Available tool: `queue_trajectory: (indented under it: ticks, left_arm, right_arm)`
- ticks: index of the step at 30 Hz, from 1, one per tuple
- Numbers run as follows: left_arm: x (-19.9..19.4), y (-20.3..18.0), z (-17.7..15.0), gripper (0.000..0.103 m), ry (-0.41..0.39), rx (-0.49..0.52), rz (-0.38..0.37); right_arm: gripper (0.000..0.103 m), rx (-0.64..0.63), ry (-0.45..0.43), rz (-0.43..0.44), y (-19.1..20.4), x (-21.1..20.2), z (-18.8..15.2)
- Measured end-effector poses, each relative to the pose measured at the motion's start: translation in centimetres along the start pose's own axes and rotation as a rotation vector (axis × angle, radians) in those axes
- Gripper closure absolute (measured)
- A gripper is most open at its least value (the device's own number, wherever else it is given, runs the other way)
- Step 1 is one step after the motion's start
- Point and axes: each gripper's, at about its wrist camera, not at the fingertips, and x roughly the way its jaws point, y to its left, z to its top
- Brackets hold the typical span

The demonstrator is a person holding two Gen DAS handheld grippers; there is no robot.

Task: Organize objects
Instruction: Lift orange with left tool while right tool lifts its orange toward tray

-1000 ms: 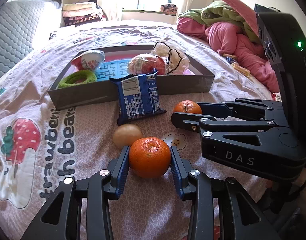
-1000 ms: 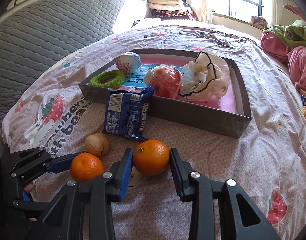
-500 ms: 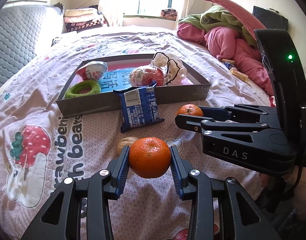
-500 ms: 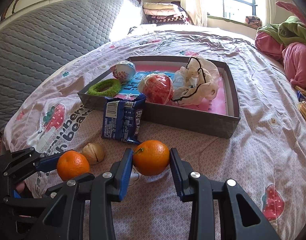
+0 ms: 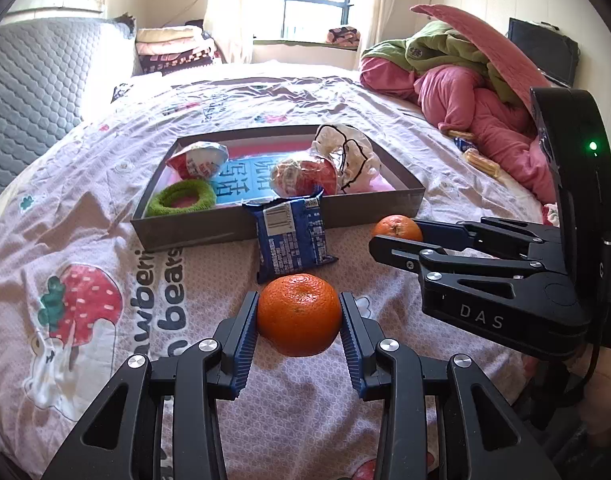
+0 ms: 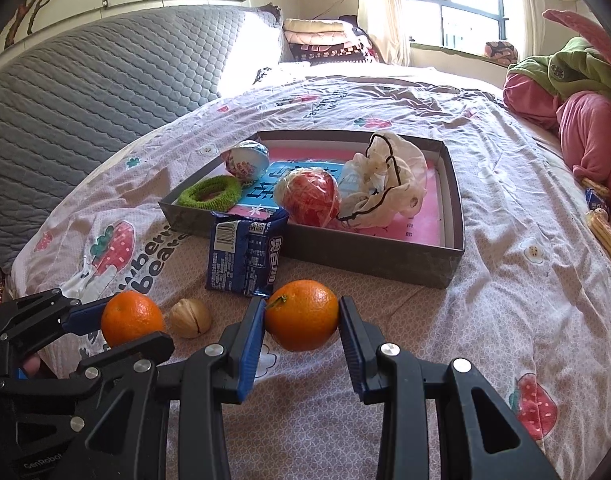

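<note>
- Orange fruit fills both tongs: left tongs (image 5: 299, 318) pinch one orange (image 5: 298, 314), right tongs (image 6: 301, 320) pinch another orange (image 6: 302, 314).
- Carry step, seemingly; grey tray (image 6: 369, 258) lies ahead, so next lift forward and release inside.

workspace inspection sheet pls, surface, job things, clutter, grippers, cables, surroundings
surface: bed sheet with strawberry print, wrinkled.
job's things: grey tray holds a green ring, two wrapped balls, a white bag and a blue sheet; blue packet leans on its front wall; walnut on the sheet.
clutter: snack wrappers at the right edge.
grippers: left gripper shut on left orange; right gripper shut on right orange.
cables: black cable by the right gripper.
surroundings: grey headboard, window, pink and green bedding.
</note>
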Motion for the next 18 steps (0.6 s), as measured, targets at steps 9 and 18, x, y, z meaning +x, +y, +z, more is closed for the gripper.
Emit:
queue_trajectory:
  ticks: [9,18]
  left_arm:
    - [-0.4,0.9,0.8,0.063,-0.021,-0.015,0.023]
    - [-0.8,1.2,1.5,0.063,-0.049,0.001,0.050]
  right_arm:
    - [0.066,-0.021,-0.049,-0.020,0.3,-1.0,0.4]
    - [0.066,-0.032,-0.070,-0.019,0.7,-1.4,0.7]
